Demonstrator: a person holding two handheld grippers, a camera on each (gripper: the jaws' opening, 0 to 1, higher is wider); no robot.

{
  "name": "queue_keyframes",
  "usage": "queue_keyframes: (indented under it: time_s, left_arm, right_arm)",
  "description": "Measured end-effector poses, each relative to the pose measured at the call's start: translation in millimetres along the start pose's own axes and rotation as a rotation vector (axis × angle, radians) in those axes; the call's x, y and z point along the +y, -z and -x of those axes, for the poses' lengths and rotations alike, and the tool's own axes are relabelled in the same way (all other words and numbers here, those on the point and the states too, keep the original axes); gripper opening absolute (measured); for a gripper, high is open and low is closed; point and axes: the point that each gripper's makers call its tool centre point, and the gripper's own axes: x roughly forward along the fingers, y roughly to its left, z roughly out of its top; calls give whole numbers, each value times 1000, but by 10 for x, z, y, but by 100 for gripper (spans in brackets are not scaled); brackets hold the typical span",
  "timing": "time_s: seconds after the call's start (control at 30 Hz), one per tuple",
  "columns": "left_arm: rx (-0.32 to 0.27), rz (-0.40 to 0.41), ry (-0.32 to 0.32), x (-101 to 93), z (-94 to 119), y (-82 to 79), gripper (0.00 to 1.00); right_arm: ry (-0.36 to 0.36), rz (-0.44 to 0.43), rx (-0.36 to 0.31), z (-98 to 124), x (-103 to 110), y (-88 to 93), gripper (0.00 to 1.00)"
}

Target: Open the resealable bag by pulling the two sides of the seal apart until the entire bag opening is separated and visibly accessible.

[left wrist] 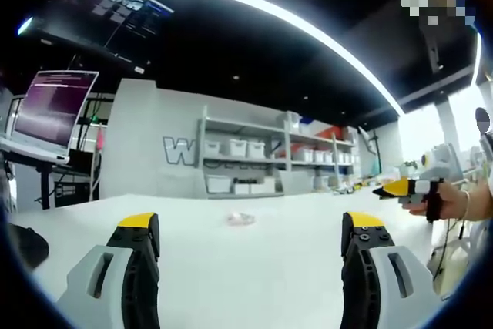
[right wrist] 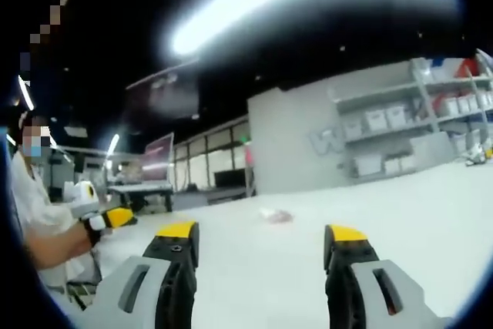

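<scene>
Meanwhile, both grippers, left (left wrist: 250, 236) and right (right wrist: 262, 248), are hovering with jaws spread apart, while a small crumpled clear bag (left wrist: 241, 219) is lying on the smooth white table (left wrist: 254, 283).

small bag (left wrist: 241, 219) on the table (left wrist: 269, 267): too blurred to tell its seal.

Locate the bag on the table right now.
The bag lies flat mid-table, ahead of and between the open left gripper jaws, in front of the shelves; both grippers are apart from it.
</scene>
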Motion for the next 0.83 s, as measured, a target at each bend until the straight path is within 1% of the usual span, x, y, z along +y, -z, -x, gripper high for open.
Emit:
queue_keyframes:
  time_s: [0.17, 0.47, 0.6, 0.73, 0.83]
  left_arm:
    - [9, 2, 6, -8, -4, 16, 97]
    - [13, -17, 14, -33, -3, 31, 96]
    - [10, -18, 5, -17, -18, 28, 95]
    - [29, -24, -1, -13, -58, 63, 95]
    - [32, -29, -1, -12, -63, 70, 95]
  right_arm:
    - [10, 26, 1, -4, -27, 6, 66]
    - [2, 27, 1, -22, -3, 31, 65]
    - [2, 16, 0, -17, -18, 37, 65]
    - [-2, 25, -2, -27, -14, 32, 65]
    - [-2, 19, -6, -34, -25, 28, 65]
